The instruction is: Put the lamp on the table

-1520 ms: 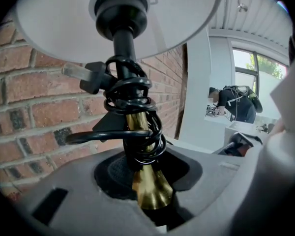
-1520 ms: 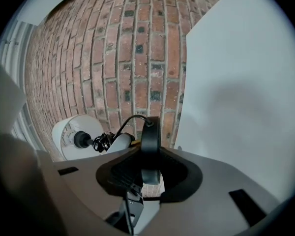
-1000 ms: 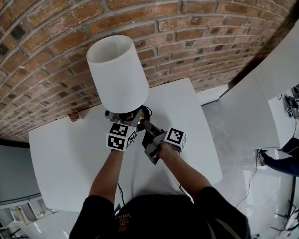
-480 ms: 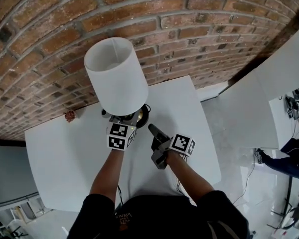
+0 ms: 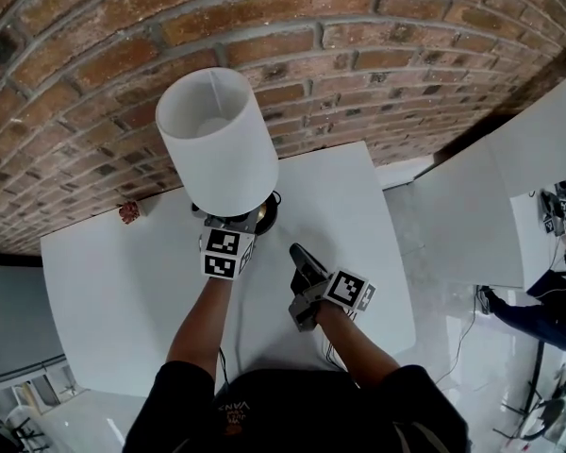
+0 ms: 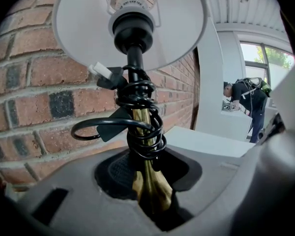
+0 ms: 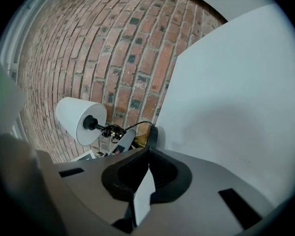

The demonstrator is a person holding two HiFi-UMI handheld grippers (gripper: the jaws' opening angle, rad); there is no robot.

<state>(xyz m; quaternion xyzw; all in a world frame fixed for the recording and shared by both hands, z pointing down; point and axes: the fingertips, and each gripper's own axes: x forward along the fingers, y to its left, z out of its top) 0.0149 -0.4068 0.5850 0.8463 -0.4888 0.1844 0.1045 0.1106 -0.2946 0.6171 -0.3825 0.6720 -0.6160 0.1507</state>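
Observation:
The lamp, with its white shade (image 5: 217, 140) and brass stem (image 6: 147, 181), stands upright on the white table (image 5: 123, 291) close to the brick wall. A black cord (image 6: 140, 127) is coiled round the stem. My left gripper (image 5: 236, 225) is shut on the stem just above the dark round base (image 5: 266, 217). My right gripper (image 5: 298, 253) is shut with nothing in it, apart from the lamp and to the right of the base. In the right gripper view the shade (image 7: 78, 119) lies ahead to the left, beyond the closed jaws (image 7: 142, 181).
A small reddish object (image 5: 128, 212) sits on the table by the wall, left of the lamp. A white panel (image 5: 481, 206) stands right of the table. A person (image 5: 547, 300) is at the far right, away from the table.
My right gripper has drawn back from the lamp base toward me and to the right, and its jaws have gone from open to shut. The left gripper has stayed on the stem.

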